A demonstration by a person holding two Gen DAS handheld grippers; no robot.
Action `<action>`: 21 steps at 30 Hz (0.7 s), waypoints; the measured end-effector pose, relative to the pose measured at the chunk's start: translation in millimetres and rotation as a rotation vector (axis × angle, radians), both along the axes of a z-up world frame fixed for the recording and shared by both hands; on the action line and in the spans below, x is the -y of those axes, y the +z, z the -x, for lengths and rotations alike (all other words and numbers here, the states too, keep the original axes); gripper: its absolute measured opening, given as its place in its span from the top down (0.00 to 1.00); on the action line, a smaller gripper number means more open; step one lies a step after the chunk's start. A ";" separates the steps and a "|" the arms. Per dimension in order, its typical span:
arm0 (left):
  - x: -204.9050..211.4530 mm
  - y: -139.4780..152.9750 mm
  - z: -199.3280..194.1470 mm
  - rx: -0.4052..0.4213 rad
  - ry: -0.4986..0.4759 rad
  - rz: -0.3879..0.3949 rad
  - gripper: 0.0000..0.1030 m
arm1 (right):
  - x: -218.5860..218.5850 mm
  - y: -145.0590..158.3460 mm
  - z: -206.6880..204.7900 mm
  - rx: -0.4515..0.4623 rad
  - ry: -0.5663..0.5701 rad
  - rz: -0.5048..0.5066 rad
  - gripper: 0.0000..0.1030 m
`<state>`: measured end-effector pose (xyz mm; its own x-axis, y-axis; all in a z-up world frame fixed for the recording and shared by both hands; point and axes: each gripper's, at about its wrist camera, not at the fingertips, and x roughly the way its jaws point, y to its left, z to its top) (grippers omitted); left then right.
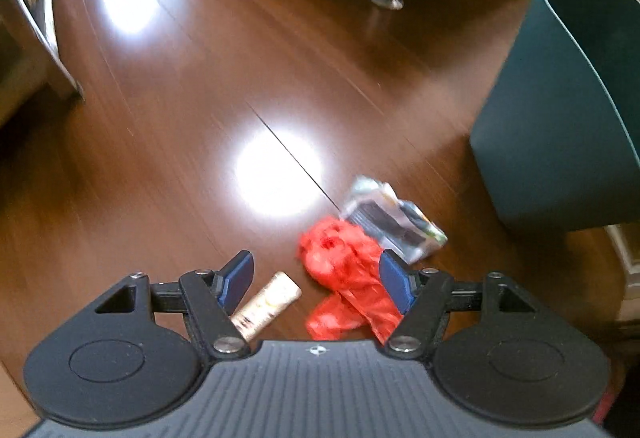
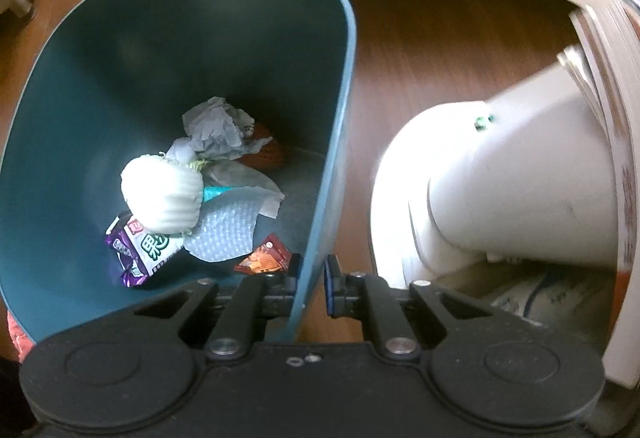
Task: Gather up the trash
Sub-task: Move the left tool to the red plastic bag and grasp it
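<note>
Partly done, by the look of it. The bin [image 2: 192, 38] already holds crumpled tissue [image 2: 216, 130], a ribbed white foam net [image 2: 164, 194], bubble wrap [image 2: 224, 230], a purple snack packet [image 2: 136, 254] and a small red-brown sachet [image 2: 264, 258]. The right tongs [image 2: 313, 288] stand narrow with the bin's thin plastic wall between the pads; whether they actually pinch it I cannot tell.

Three pieces are left on the glossy dark wood floor [image 1: 160, 158], near the bin: a crinkled red plastic bag [image 1: 344, 262], a shiny clear wrapper [image 1: 392, 222] touching it, and a short tan tube [image 1: 268, 302] apart to the left. The left tongs [image 1: 316, 278] are wide and hold nothing, low over the floor, the tube just inside one blue pad [image 1: 240, 274] and the bag against the other. The bag and wrapper should crush easily; the tube looks rigid and may roll
</note>
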<state>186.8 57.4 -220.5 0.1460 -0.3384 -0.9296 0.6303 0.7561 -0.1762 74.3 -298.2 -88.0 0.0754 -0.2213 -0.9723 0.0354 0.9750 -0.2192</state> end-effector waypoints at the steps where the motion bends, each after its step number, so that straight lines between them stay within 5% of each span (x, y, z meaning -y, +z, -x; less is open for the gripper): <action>1: 0.7 -5.9 0.0 -0.034 0.001 0.022 0.33 | -5.2 0.6 -2.9 0.001 0.013 0.004 0.90; 7: 36.0 -41.8 11.7 -0.101 -0.053 0.024 0.24 | -26.6 4.8 -10.8 0.006 0.081 0.039 0.89; 13: 57.4 -106.9 4.4 -0.152 0.018 -0.094 0.24 | -25.6 6.7 -10.4 -0.002 0.139 0.058 0.87; 21: 64.4 -133.2 -6.1 -0.161 0.056 -0.120 0.24 | -22.6 4.1 -13.2 -0.015 0.157 0.074 0.87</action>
<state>193.0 -7.0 -353.7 0.0077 -0.2195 -0.9756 0.5572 0.8110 -0.1781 87.5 -275.5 -84.0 0.1003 -0.2794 -0.9549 -0.1200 0.9494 -0.2904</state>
